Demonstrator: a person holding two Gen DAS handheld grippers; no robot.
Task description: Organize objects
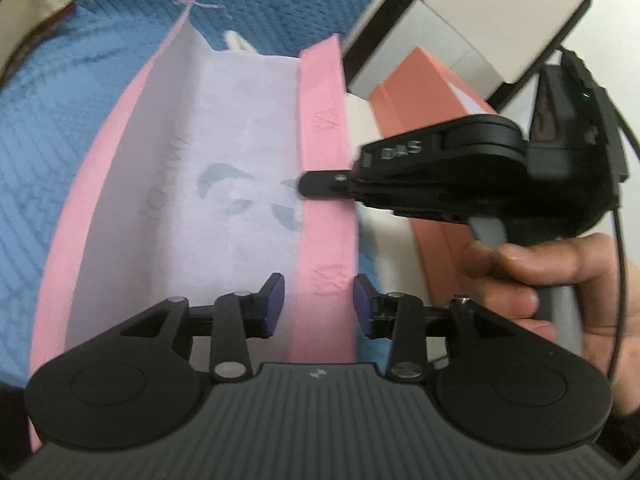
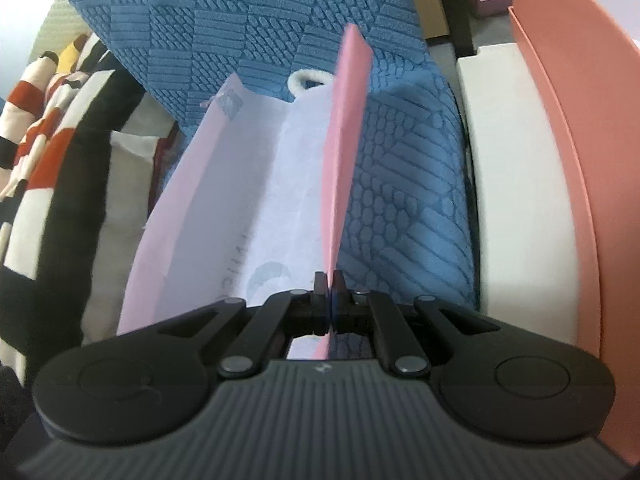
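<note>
Pink paper bag (image 1: 224, 184) lies open on blue textured cushion (image 1: 60, 128), mouth toward us. Left to right: left claw (image 1: 319, 304) part-open, pads straddling bag's right wall without touching; we hold nothing there. Right claw (image 2: 330, 300) clamped on that same wall edge. Risks, our judgement: single pinch point, so thin paper may tear or slip; unsupported far wall may sag shut; orange box (image 1: 424, 92) close beside invites snag.

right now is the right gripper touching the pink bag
Touching. The right wrist view shows the right gripper shut on the pink bag's upright edge.
</note>
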